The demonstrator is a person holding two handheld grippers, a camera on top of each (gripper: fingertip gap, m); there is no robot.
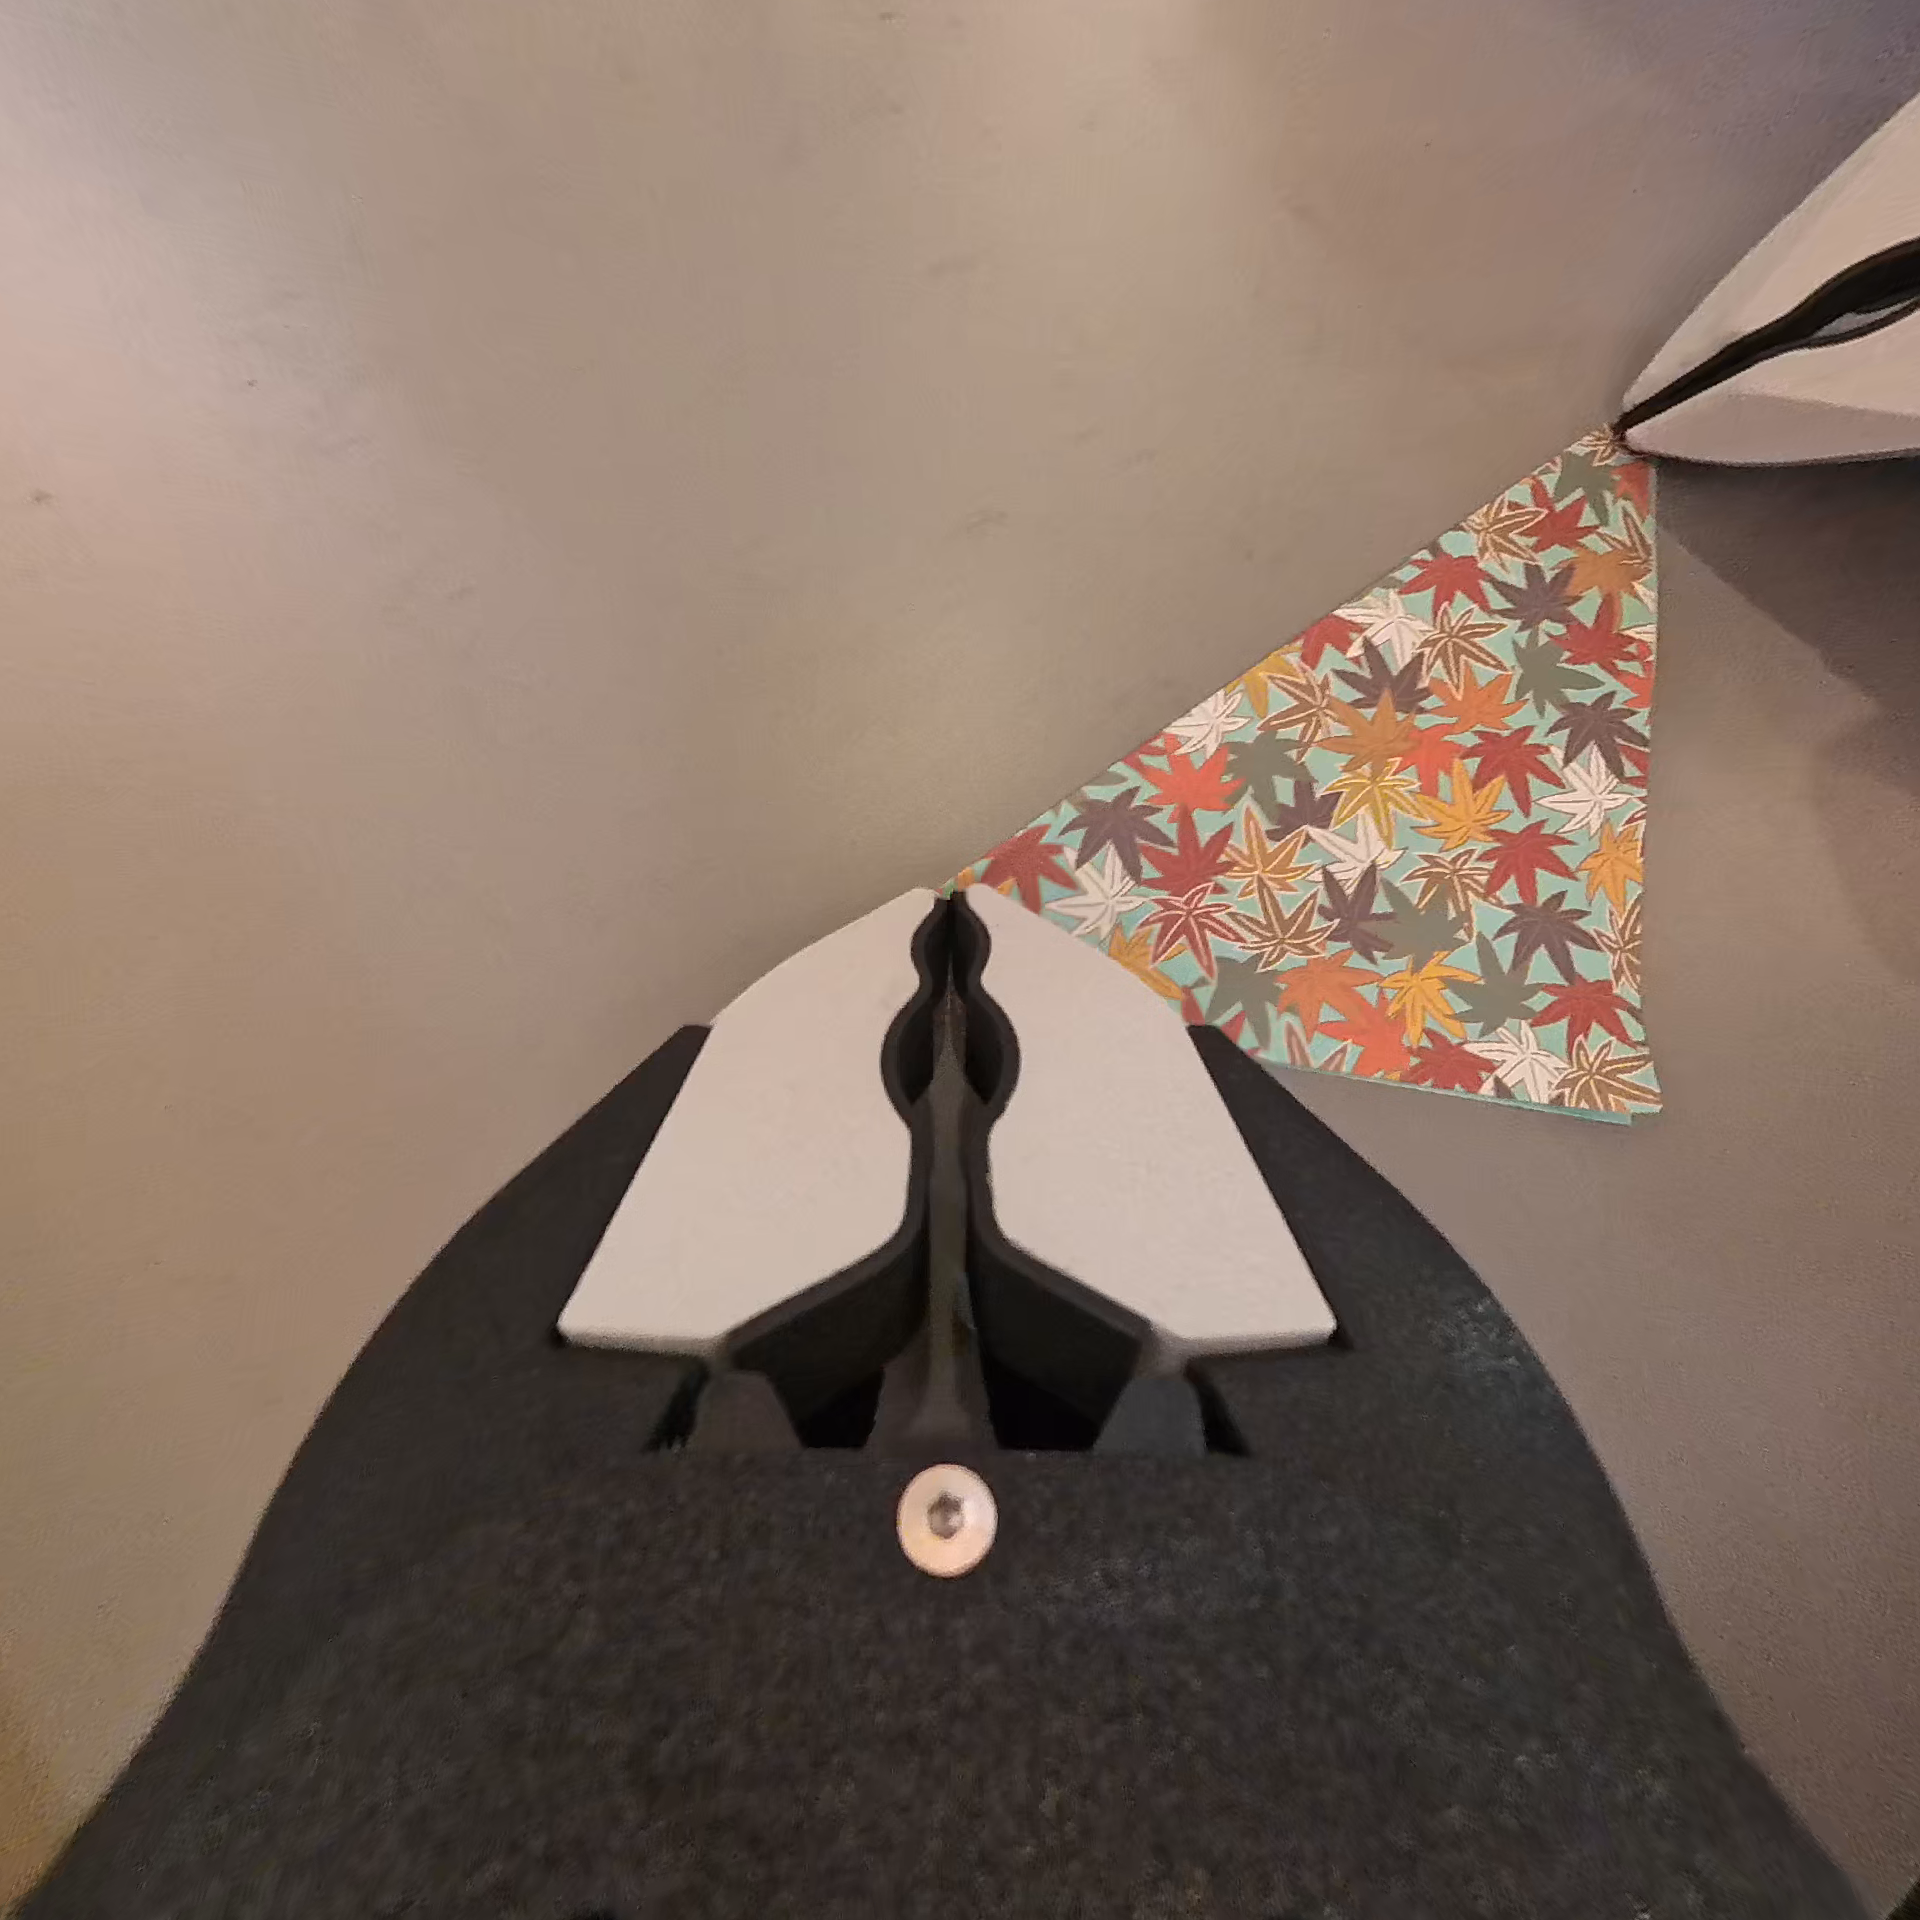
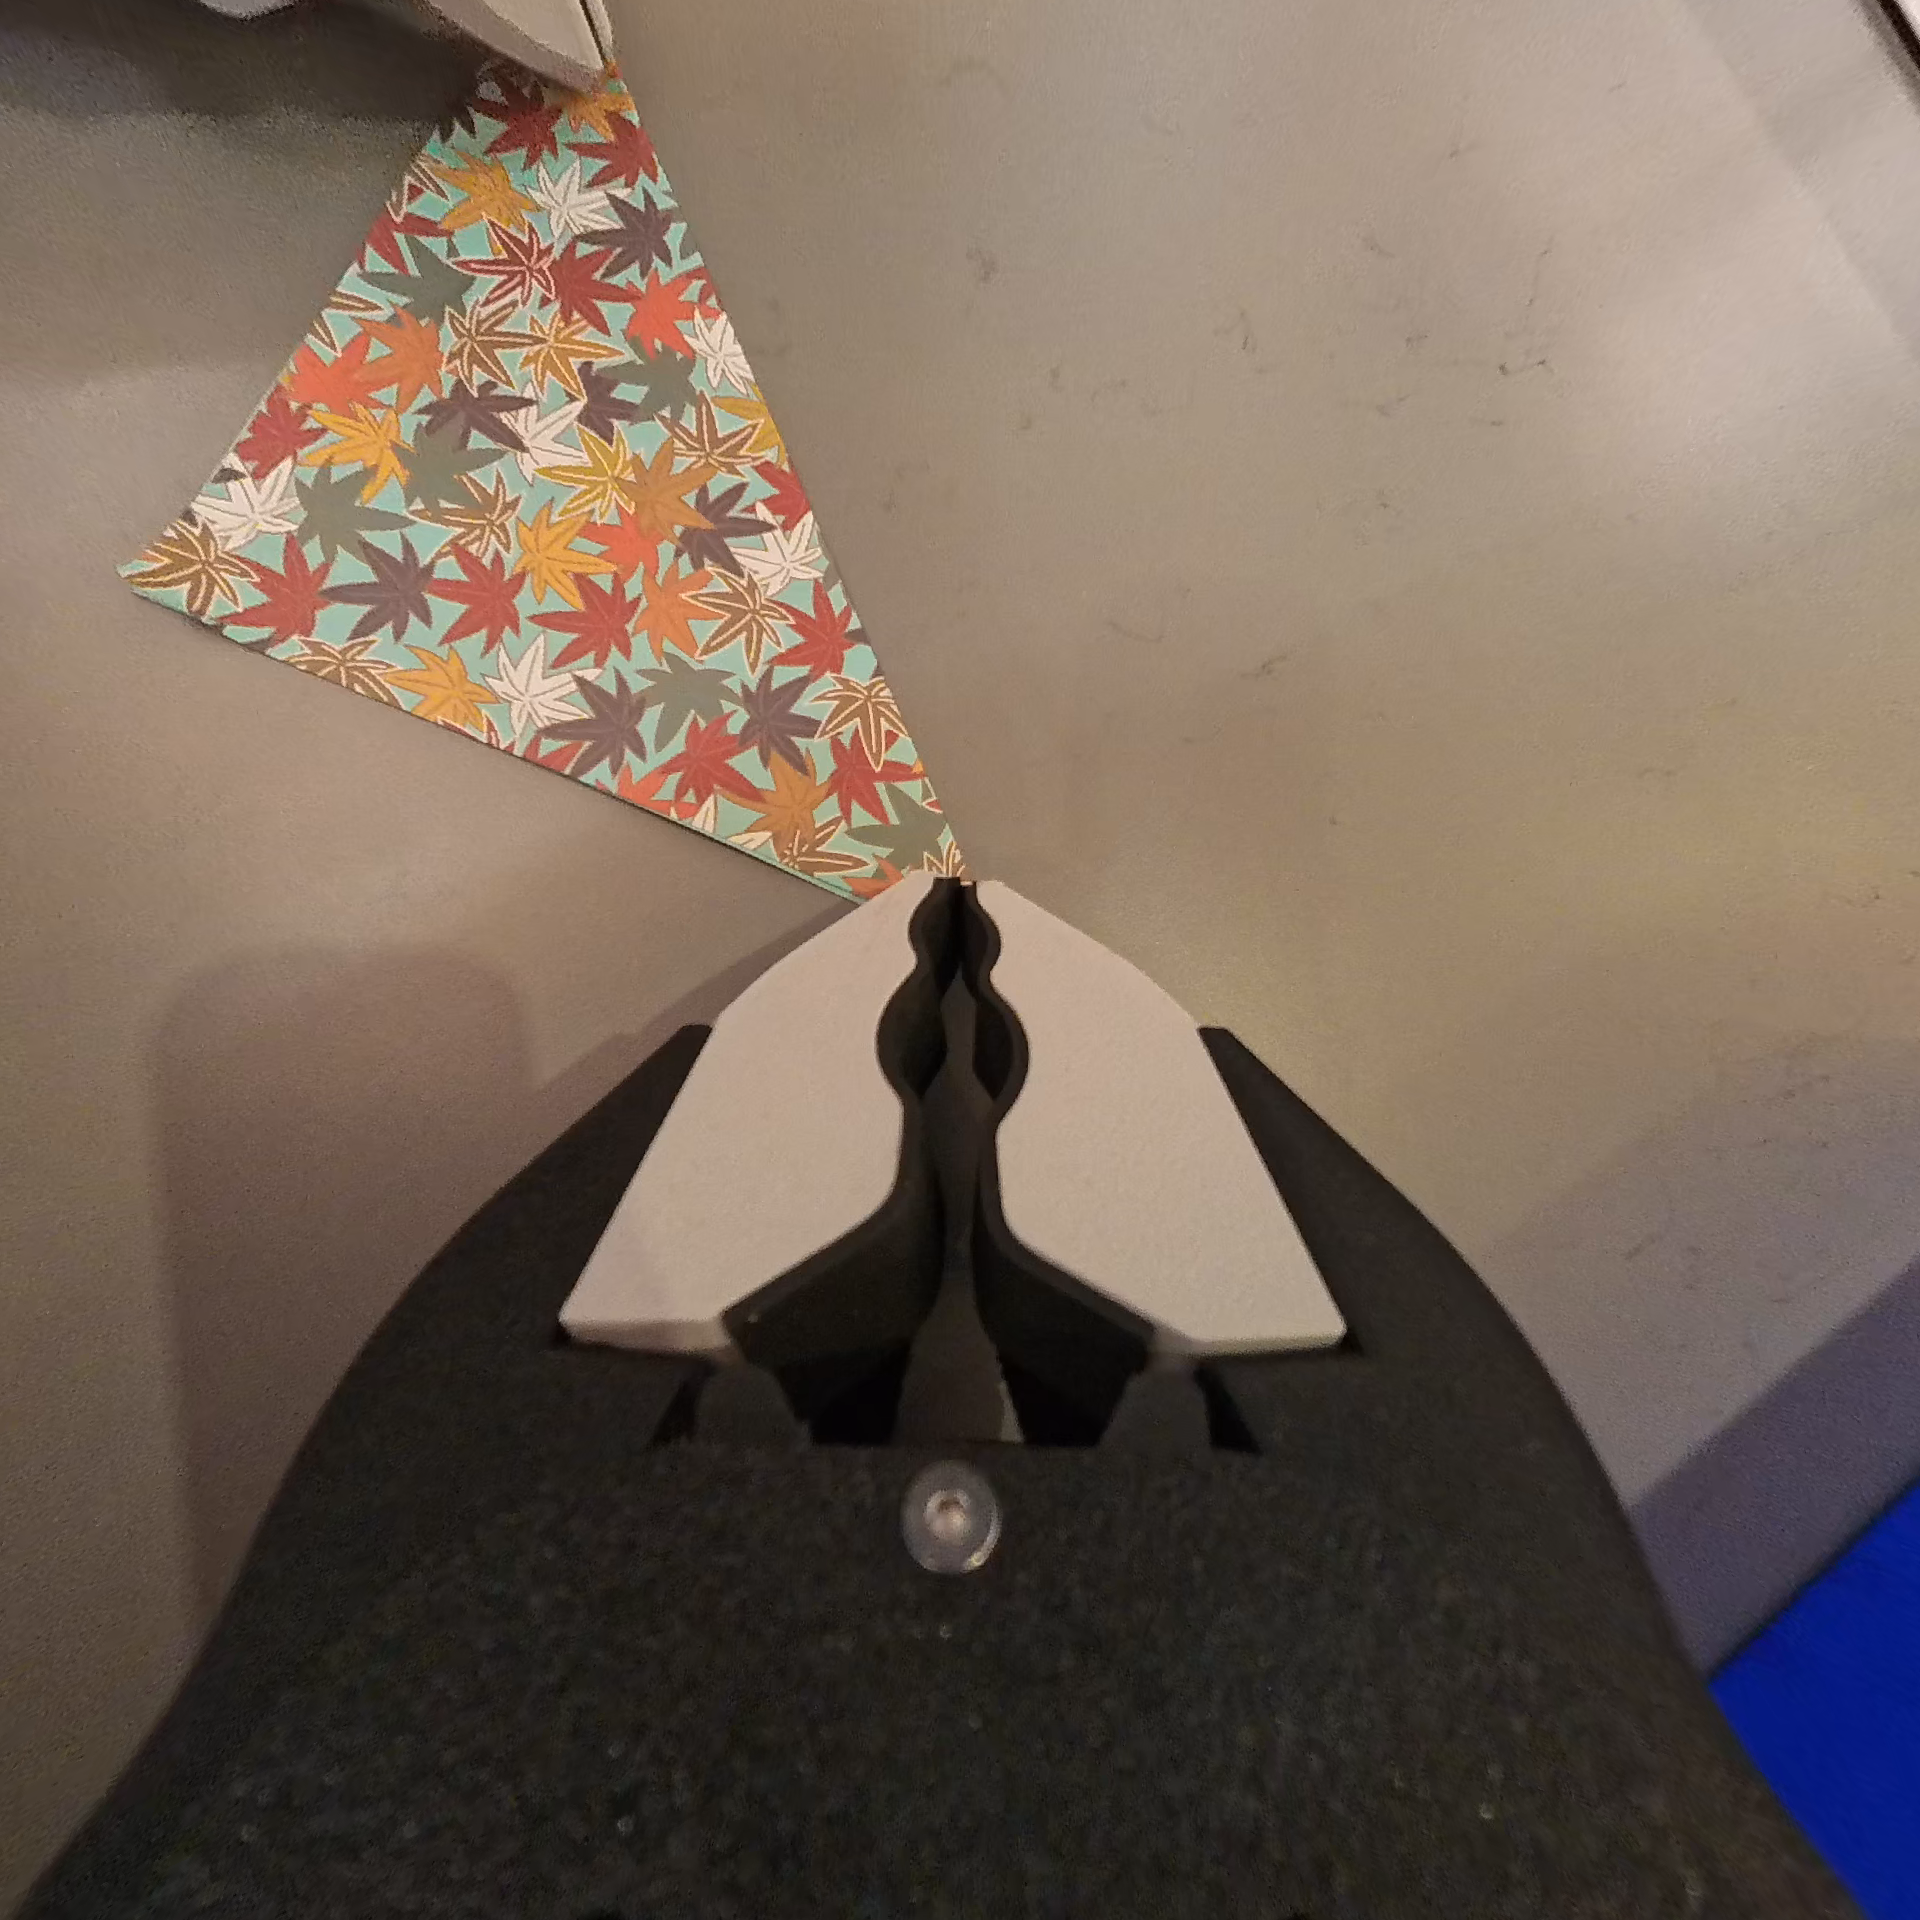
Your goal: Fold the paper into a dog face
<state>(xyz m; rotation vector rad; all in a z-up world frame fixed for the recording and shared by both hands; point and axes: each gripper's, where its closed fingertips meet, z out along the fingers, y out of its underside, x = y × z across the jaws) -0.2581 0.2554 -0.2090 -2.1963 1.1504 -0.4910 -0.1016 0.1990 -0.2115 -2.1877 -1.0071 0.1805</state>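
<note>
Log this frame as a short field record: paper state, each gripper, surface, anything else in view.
paper: leaf-patterned paper, folded into a triangle, flat on the table
left gripper: shut on one corner of the triangle
right gripper: shut on the opposite sharp corner
third corner: free, not held
table: plain grey table, a few scuff marks
other: blue surface at the lower right edge of the right wrist view, kind unclear
task stage: first diagonal fold done; ear folds not yet made

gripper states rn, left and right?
Left gripper: closed, pinching one corner of the leaf-print paper.
Right gripper: closed, pinching another corner.
</note>
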